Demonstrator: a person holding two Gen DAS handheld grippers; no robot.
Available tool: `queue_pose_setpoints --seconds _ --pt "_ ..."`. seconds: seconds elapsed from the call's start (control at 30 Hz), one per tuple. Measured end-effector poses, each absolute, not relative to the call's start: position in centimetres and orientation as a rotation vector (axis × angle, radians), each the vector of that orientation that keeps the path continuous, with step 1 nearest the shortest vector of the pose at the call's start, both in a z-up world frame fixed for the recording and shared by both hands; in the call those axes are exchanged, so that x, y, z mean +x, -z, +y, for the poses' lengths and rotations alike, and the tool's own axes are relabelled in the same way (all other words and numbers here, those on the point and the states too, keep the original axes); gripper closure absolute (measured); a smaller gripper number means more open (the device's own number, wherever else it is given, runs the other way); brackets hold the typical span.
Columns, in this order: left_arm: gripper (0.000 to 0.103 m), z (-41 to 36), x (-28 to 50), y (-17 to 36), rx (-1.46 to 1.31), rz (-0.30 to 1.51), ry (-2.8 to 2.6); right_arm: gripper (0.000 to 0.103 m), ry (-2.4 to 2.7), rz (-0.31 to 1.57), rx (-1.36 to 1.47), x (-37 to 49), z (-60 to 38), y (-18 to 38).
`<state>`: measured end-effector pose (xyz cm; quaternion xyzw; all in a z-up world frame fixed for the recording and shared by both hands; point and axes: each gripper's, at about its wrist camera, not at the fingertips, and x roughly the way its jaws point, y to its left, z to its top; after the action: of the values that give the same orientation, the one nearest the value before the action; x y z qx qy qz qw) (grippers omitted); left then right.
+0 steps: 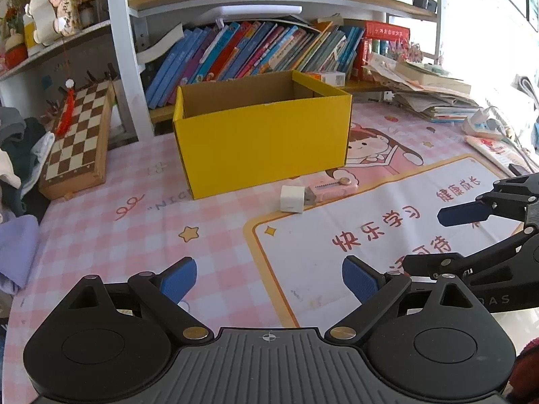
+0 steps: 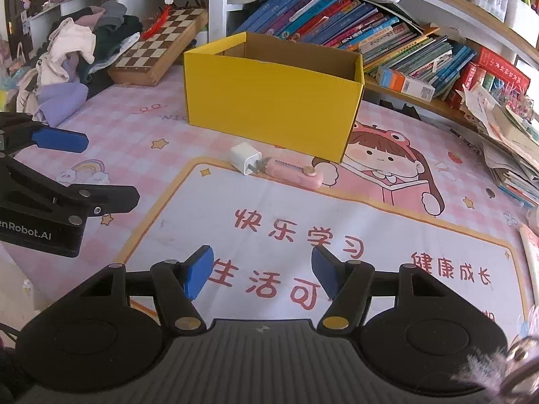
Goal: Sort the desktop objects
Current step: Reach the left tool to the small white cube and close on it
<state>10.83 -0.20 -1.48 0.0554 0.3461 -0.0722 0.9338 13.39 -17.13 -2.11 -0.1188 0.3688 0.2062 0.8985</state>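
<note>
A white plug adapter lies on the pink desk mat beside a pink utility knife, both just in front of an open yellow cardboard box. The adapter, the knife and the box also show in the right wrist view. My left gripper is open and empty, low over the mat and well short of the adapter. My right gripper is open and empty, over the white panel of the mat. Each gripper shows at the edge of the other's view.
A folded chessboard leans at the left by a pile of clothes. A row of books fills the shelf behind the box. Stacked papers and a power strip lie at the right.
</note>
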Motion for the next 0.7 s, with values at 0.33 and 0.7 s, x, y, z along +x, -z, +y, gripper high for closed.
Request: queue_pose_setpoints --seconds 0.33,0.7 --pt "0.008 -0.8 12.5 2.0 0.109 0.715 0.143 0.040 -0.429 0.790 -0.245 15.8 -17.6 2.7" --pt "0.008 -1.4 14.6 2.8 0.102 0.737 0.121 0.040 -0.443 0.802 -0.229 18.5 -18.3 3.0"
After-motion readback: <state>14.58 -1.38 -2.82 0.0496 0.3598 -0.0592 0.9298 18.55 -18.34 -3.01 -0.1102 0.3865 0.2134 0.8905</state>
